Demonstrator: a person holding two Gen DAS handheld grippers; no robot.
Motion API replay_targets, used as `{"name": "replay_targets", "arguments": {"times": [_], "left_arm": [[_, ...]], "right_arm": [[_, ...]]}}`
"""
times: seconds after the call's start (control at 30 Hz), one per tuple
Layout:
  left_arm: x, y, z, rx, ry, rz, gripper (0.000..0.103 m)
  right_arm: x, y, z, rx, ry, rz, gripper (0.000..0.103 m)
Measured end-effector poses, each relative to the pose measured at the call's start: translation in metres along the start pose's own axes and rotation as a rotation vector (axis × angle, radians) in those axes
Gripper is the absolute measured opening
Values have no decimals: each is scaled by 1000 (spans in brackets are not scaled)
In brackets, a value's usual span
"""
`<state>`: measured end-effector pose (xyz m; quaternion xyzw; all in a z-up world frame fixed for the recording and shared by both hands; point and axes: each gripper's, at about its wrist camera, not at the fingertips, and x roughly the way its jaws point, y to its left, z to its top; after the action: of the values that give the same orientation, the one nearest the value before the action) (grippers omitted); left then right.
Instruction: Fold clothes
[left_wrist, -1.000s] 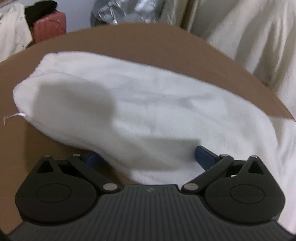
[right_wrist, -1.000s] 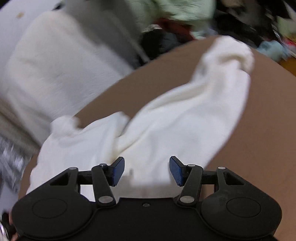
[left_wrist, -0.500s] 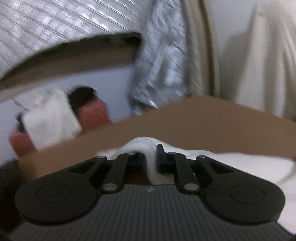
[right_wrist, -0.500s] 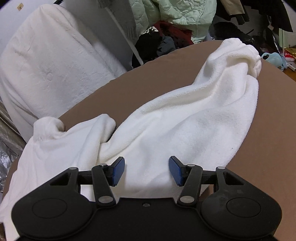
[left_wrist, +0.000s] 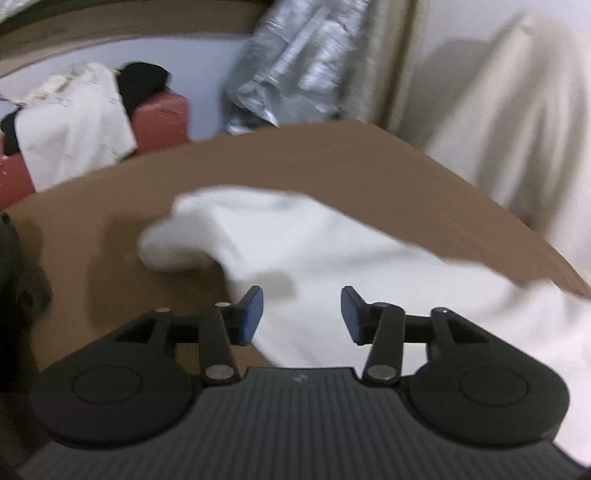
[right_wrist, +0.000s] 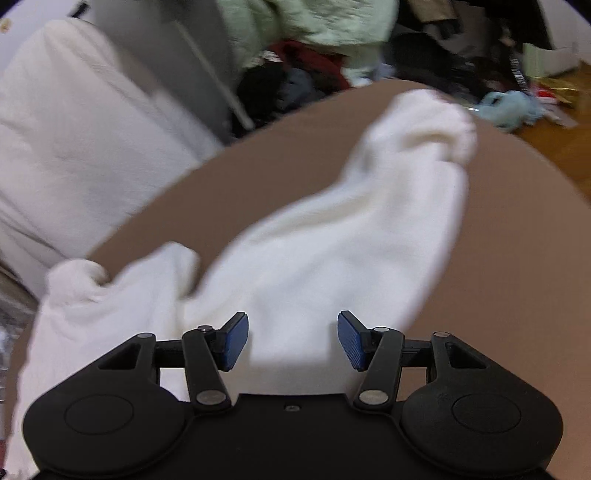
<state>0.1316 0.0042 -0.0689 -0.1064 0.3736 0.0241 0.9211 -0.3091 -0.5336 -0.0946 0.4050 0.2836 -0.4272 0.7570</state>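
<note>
A white fleece garment (right_wrist: 325, 258) lies spread across the brown table (right_wrist: 517, 258), its pile soft and thick, its outline blurred in both views. Seen from my right gripper (right_wrist: 291, 339), the cloth runs from the near edge of the table away toward the far right, where it ends in a rounded, bunched cuff (right_wrist: 436, 122); a second bunched lobe (right_wrist: 74, 280) sits at the near left, separated from the main body by a dark fold. My right gripper hangs over the near part of the cloth with its blue pads (right_wrist: 232, 341) set wide apart and nothing between them. From my left gripper (left_wrist: 301, 314), the same garment (left_wrist: 351, 258) covers the middle and right of the table (left_wrist: 110, 240), with a rolled end (left_wrist: 173, 243) lifting slightly at the left. My left gripper is likewise spread wide, its pads (left_wrist: 251, 314) clear of the fabric, holding nothing.
</note>
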Motion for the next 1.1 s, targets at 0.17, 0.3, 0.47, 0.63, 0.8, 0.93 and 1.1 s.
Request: {"name": "replay_targets", "arguments": {"times": [0.17, 0.3, 0.47, 0.63, 0.8, 0.93, 1.1], "left_arm": [[-21, -29, -32, 9, 75, -138, 46], [-43, -43, -49, -69, 91, -187, 47], [-46, -34, -73, -150, 138, -181, 50], [-15, -31, -91, -123, 251, -139, 50], [-19, -37, -91, 73, 213, -16, 50], [-15, -21, -87, 33, 230, 38, 50], [-8, -34, -88, 78, 223, 60, 50]], "right_arm": [[-15, -39, 13, 26, -51, -67, 65], [-13, -84, 30, 218, -123, -99, 84], [25, -107, 38, 350, -112, -34, 84], [62, -83, 59, 292, -143, 28, 85], [102, -20, 56, -155, -279, -301, 46], [72, -15, 57, -274, -482, -438, 20], [54, -66, 72, -85, -501, -597, 23]]}}
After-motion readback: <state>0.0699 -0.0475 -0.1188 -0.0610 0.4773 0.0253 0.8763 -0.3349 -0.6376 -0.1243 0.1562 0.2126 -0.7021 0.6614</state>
